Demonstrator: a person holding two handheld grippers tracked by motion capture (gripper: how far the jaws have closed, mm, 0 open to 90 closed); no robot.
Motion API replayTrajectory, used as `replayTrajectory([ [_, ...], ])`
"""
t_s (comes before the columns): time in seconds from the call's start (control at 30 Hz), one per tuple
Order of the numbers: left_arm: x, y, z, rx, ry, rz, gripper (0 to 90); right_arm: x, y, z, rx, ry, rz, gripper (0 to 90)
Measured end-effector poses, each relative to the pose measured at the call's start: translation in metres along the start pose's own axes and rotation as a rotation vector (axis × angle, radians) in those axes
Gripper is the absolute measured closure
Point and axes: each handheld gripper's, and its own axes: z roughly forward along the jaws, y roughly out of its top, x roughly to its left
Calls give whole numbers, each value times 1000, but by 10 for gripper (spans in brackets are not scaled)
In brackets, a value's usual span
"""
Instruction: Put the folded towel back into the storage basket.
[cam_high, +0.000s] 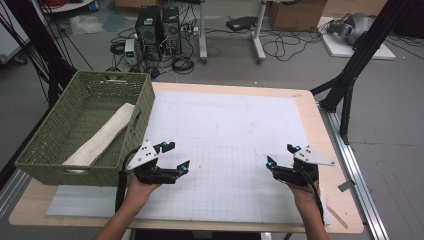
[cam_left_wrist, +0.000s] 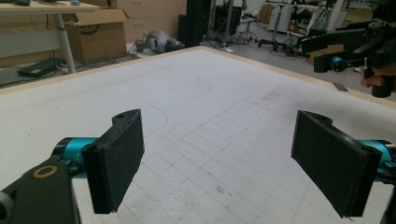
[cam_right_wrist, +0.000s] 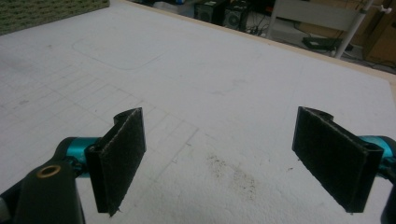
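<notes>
The desk (cam_high: 320, 125) has a pale wooden top, with a white mat (cam_high: 225, 130) laid over most of it; a strip of bare wood shows along the far and right edges. The mat's near half carries a faint grid, and its far half a faint rounded outline. The whole middle of the mat is bare, so there is wide room between and ahead of the two claws.

At the desk's left edge sits a green woven basket (cam_high: 55, 150), its right wall just beside the left claw. Inside it lies a rolled cream towel (cam_high: 102, 137), running from the near left corner toward the far right wall.

The left claw (cam_high: 172, 157) hovers over the mat's near left part, held in the person's left hand (cam_high: 142, 185). Its jaws stand wide apart, released, with nothing between the pads (cam_left_wrist: 116, 158) but grid.

The right claw (cam_high: 281, 156) is over the near right part of the mat, well apart from the left one, held by the right hand (cam_high: 302, 192). It too is spread wide and grasps nothing; between its pads (cam_right_wrist: 119, 154) the mat shows a small dark smudge (cam_right_wrist: 233, 175).

Beyond the desk, the floor holds cables, computer towers (cam_high: 160, 27) and cardboard boxes (cam_high: 297, 12). A black frame leg (cam_high: 350, 75) stands just off the right edge.
</notes>
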Motion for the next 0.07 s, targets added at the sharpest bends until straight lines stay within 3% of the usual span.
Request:
replayTrajectory([
  [0.07, 1, 0, 1, 1, 1, -2, 175, -2, -2, -1, 3, -4, 1, 160],
])
